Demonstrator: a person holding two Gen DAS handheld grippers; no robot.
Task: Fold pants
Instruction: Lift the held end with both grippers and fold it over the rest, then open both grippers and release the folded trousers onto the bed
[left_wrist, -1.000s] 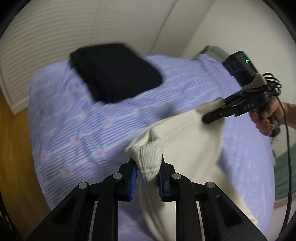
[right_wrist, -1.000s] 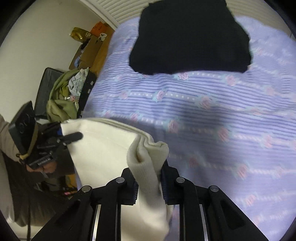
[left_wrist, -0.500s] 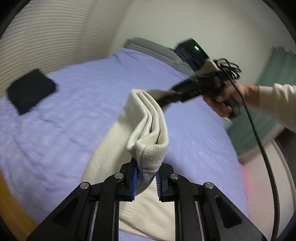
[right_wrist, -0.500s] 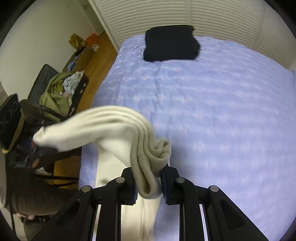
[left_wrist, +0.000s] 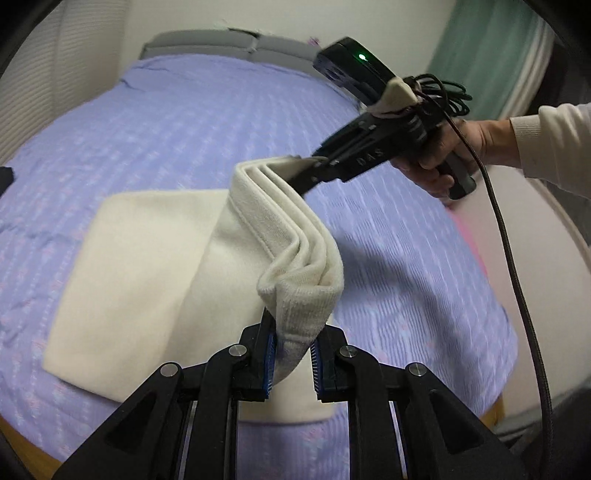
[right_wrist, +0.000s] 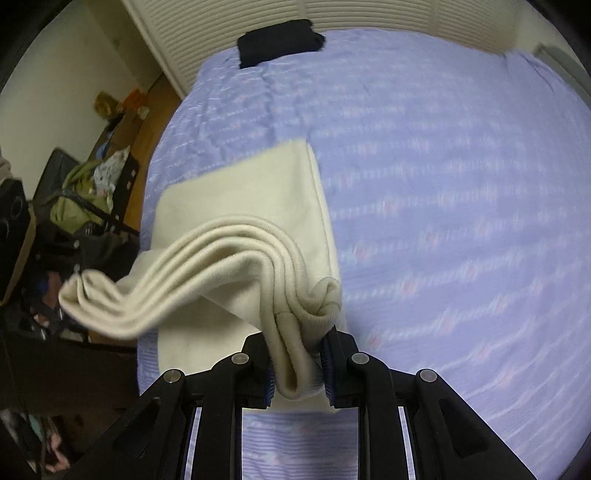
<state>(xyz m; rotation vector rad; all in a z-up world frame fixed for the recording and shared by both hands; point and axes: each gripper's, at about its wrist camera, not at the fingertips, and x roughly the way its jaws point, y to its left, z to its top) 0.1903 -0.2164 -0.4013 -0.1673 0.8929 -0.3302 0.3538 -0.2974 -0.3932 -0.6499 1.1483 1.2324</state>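
Cream pants (left_wrist: 147, 266), folded into several layers, hang over the lilac bed (left_wrist: 207, 122) with their lower part lying flat on it. My left gripper (left_wrist: 293, 365) is shut on one ribbed corner of the raised edge. In the left wrist view my right gripper (left_wrist: 306, 170) grips the other end of that edge, held by a hand. In the right wrist view my right gripper (right_wrist: 297, 369) is shut on a bunched corner of the pants (right_wrist: 258, 206), and the layered edge sags away to the left.
A folded black garment (right_wrist: 280, 42) lies at the far end of the bed (right_wrist: 443, 166) by a slatted wall. A chair piled with clothes (right_wrist: 85, 188) stands on the wooden floor left of the bed. A grey headboard (left_wrist: 221, 40) and green curtain (left_wrist: 491, 55) stand behind.
Both grippers have swept across the bed with the pants, away from the black garment. The pants' lower part now lies flat on the bed, the top edge still held up between them.
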